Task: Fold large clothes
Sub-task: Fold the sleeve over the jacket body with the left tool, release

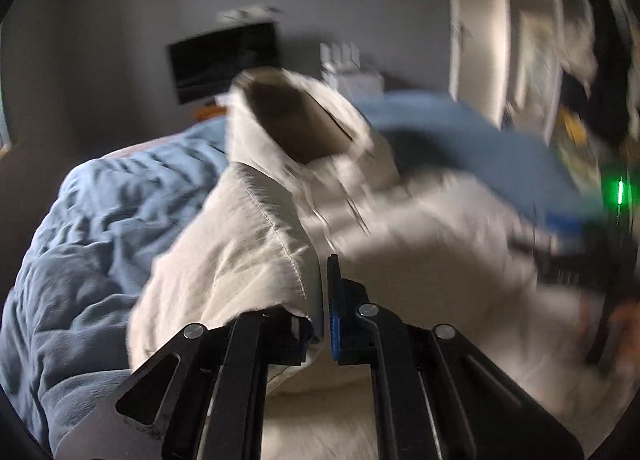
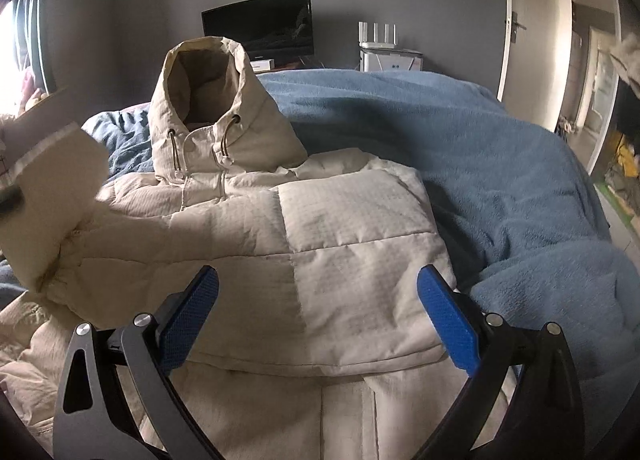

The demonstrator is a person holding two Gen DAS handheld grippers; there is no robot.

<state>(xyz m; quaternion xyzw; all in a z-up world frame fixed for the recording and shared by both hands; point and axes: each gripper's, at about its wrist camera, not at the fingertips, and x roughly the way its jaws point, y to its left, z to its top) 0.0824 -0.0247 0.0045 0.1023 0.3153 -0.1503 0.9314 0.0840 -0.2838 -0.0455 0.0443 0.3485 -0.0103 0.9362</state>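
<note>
On the left, the left gripper (image 1: 320, 300) pinches a sleeve (image 1: 248, 244) of the cream hooded jacket (image 2: 320, 240), which lies hood-away on the blue blanket (image 2: 500, 180) of the bed, while the right gripper (image 2: 318, 316) hovers spread over the hem directly ahead, nothing between.

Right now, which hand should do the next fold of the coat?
Probably the left. The left gripper is shut on the coat, gripping a cream fold, so it could carry that part over. The right gripper hangs open above the coat, holding nothing.
</note>
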